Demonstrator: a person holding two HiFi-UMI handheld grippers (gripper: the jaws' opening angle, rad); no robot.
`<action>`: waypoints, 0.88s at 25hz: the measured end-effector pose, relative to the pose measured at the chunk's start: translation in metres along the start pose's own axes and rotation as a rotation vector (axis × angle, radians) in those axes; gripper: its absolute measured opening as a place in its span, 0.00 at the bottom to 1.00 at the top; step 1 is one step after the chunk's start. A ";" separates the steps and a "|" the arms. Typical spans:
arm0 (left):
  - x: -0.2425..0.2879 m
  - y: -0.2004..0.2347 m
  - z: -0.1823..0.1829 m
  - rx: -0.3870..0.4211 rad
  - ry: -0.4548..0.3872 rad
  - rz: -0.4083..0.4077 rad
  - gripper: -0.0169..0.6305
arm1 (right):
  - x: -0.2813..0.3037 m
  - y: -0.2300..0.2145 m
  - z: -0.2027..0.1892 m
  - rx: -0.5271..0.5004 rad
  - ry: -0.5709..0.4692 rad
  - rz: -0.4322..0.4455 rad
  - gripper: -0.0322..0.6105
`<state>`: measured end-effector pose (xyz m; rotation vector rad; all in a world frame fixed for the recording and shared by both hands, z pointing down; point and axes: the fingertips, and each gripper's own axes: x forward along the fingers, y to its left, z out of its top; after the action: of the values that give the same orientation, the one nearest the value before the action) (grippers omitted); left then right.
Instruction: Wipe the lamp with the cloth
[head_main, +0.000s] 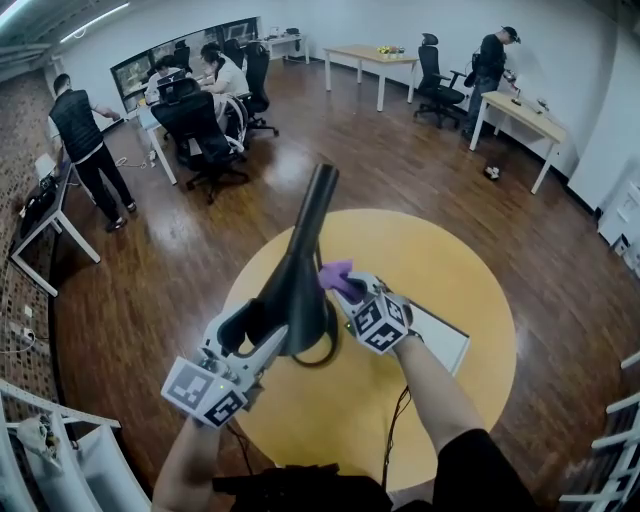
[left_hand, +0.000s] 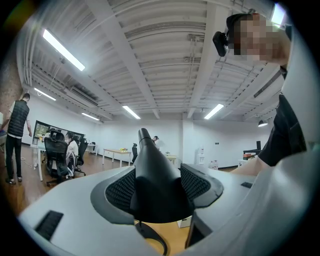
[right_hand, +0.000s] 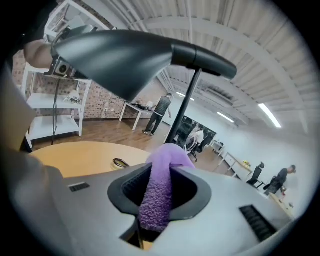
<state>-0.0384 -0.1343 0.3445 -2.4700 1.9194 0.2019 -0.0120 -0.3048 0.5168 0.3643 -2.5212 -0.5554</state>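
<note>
Over a round yellow table (head_main: 450, 290), the left gripper's (head_main: 252, 325) 2 jaws are clamped on a black lamp's (head_main: 300, 270) shade, while the right gripper's (head_main: 348, 290) 2 jaws, part closed, pinch a purple cloth (head_main: 337, 273) just beside that shade.

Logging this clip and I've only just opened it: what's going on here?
A person works over a round yellow table with a gripper in each hand. The left gripper is clamped on a black lamp. The right gripper pinches a purple cloth, which sits close by the lamp's side; whether it touches is unclear. Other people are at desks in the background.
</note>
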 end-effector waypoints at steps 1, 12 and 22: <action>0.000 -0.002 0.000 0.000 -0.004 -0.001 0.45 | 0.002 0.004 -0.010 0.013 0.022 0.012 0.20; -0.009 -0.022 0.002 0.002 -0.043 -0.029 0.43 | 0.045 0.036 -0.106 0.291 0.246 0.082 0.20; -0.052 0.004 -0.010 -0.186 -0.158 -0.013 0.44 | -0.040 0.089 -0.094 0.375 0.127 0.164 0.20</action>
<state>-0.0538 -0.0855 0.3599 -2.4879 1.8996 0.5822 0.0601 -0.2412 0.6130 0.3111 -2.4947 0.0074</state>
